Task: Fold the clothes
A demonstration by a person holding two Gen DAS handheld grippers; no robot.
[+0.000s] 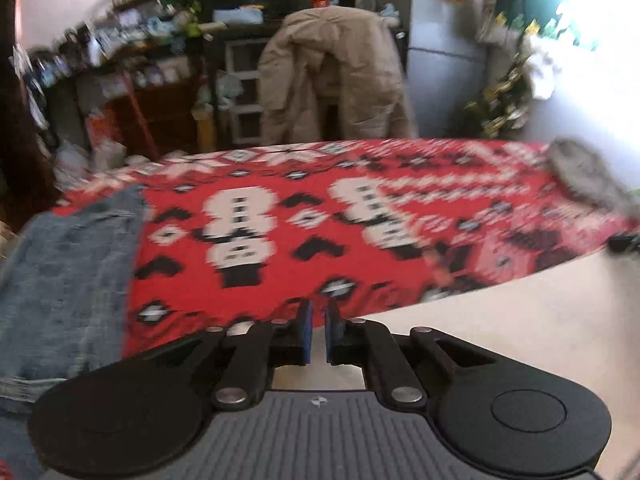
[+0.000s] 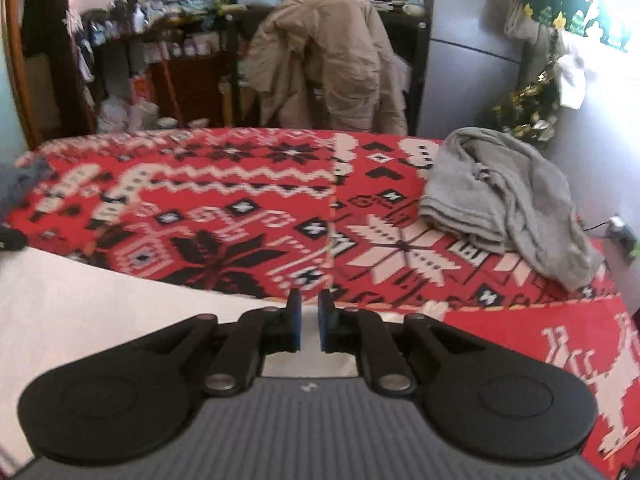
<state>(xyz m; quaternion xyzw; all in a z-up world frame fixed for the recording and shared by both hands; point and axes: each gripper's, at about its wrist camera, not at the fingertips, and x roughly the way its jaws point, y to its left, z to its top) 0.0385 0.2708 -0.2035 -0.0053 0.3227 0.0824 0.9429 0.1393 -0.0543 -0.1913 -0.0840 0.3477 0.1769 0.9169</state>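
In the left wrist view the left gripper [image 1: 318, 312] sits low in the frame, its blue-padded jaws nearly together with a thin gap and nothing between them; its tips hover at the near edge of a red cloth [image 1: 320, 216] where that meets a white sheet [image 1: 520, 320]. The right gripper [image 2: 310, 302] looks the same in its own view: jaws almost closed, empty, tips at the line where the white sheet [image 2: 100, 304] meets the red cloth [image 2: 224, 200]. The white piece is plain, smooth and flat, lying nearest the grippers on the table and running under or against the patterned fabric; which lies on top cannot be told. The red cloth is a knit-style print of white snowflakes, zigzags, black chevrons and diamonds, spread flat across most of the table, with a straight seam or folded edge running front to back in the right view. Left of it, in the left view, lies a blue denim garment [image 1: 68, 272], faded and flat, its edge overlapping the red. Further back on the right, a grey garment [image 2: 508, 204] lies crumpled in a loose heap on the red cloth, with folds and a ribbed hem showing. Beyond the table a beige jacket [image 2: 324, 56] hangs over a chair, cluttered shelves [image 2: 168, 24] stand to the left, and a grey fridge [image 2: 468, 48] to the right.
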